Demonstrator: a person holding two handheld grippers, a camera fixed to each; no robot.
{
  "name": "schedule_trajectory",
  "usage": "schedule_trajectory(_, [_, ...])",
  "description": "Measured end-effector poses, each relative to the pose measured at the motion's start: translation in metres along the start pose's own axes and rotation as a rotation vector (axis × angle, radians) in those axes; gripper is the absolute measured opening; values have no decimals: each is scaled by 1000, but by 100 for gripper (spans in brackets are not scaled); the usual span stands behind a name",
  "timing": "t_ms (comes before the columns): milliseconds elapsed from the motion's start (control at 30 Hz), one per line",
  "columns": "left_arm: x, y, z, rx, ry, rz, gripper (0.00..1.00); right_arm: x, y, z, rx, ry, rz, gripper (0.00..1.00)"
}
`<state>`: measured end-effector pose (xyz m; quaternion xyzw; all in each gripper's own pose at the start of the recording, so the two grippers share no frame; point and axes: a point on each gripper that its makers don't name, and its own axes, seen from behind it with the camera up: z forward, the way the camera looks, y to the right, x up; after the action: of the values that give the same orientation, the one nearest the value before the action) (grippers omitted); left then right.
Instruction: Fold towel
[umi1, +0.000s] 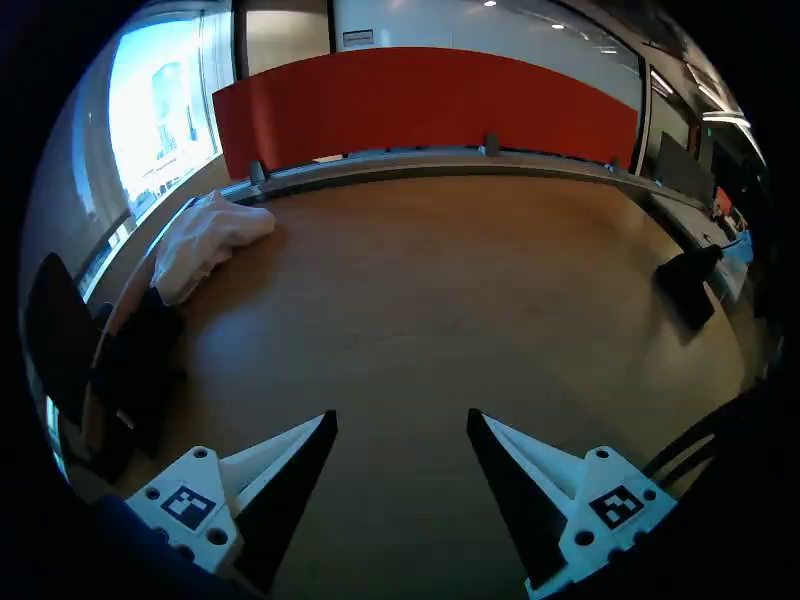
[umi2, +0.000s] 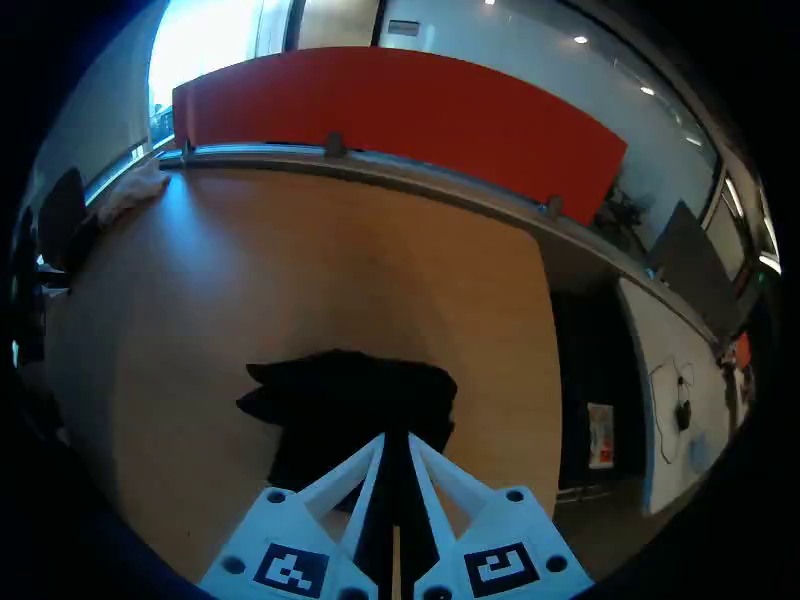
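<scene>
A black towel (umi2: 350, 400) lies crumpled on the wooden table (umi2: 300, 280), just ahead of my right gripper (umi2: 396, 440). Its fingers are closed to a thin slit with the towel's near edge between them. In the left gripper view the same black towel (umi1: 688, 280) sits at the table's right side, bunched up into a peak. My left gripper (umi1: 400, 420) hovers open over bare wood near the front, with nothing between its fingers. A white towel (umi1: 205, 240) lies heaped at the far left corner of the table, also seen small as the white towel (umi2: 135, 188) in the right gripper view.
A red divider panel (umi1: 420, 100) on a metal rail runs along the table's far edge. A dark chair (umi1: 60, 320) stands off the left side. The table's right edge (umi2: 555, 400) drops to the floor, where cables lie.
</scene>
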<state>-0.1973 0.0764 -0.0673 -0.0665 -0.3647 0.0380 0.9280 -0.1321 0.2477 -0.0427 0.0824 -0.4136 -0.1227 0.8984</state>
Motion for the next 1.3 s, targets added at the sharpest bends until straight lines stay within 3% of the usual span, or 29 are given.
schedule_trajectory(500, [-2, -6, -4, 6, 0, 6, 97, -55, 7, 10, -40, -102, 67, 6])
schedule_trajectory(1300, [-4, -14, -6, 25, -1, 8, 97, -109, 15, 43, -112, -224, 153, 5])
